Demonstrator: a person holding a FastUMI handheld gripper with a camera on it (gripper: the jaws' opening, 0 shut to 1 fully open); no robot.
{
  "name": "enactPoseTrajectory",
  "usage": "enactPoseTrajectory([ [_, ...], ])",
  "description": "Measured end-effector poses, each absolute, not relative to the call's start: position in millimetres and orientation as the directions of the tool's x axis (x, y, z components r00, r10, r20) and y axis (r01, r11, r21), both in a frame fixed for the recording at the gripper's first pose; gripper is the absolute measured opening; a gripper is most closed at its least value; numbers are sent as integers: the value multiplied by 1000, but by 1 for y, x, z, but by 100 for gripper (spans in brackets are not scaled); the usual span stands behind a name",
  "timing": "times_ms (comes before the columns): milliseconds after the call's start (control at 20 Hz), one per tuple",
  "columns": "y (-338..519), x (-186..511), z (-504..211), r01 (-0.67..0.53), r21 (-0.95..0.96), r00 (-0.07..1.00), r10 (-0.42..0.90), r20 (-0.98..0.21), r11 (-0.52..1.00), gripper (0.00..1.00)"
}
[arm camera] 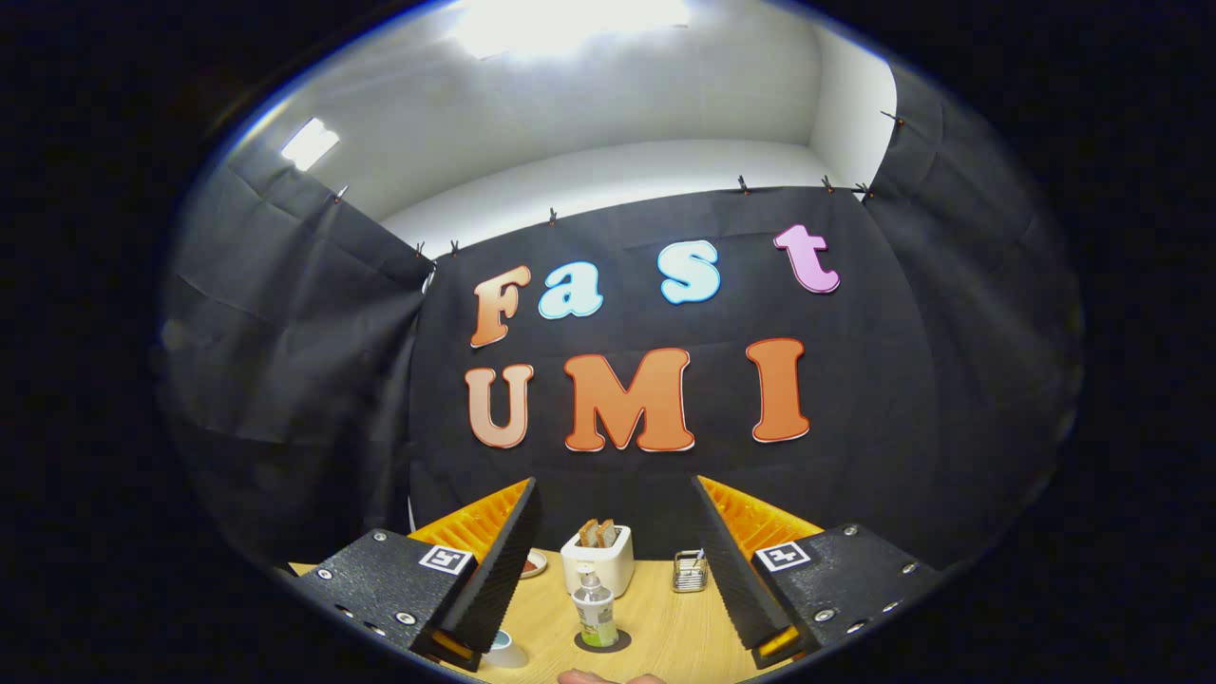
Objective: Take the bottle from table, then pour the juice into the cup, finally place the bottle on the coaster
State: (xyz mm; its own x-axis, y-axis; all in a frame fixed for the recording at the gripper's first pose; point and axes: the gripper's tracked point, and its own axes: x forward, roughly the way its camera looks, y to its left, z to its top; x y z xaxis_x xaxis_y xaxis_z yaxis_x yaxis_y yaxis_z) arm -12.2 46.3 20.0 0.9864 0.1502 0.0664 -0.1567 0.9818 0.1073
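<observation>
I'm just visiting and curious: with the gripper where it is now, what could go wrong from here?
The bottle stands on a dark coaster between the open fingers of the gripper, which touch nothing. Three possible risks:
1. It looks tall and slim, so a finger brushing it might tip it.
2. The toaster stands close behind; reaching too far could bump it.
3. The cup sits right by one finger and could get knocked.

No text or number can be made out. The small clear plastic bottle (595, 613) carries a green label too small to read, and each black gripper finger mount bears a square black-and-white marker tag (446, 559) without letters.
</observation>
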Motion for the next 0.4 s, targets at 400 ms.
enactPoseTrajectory([
  [400,50,-12,23,-148,76,987,143,67,986,92],
])
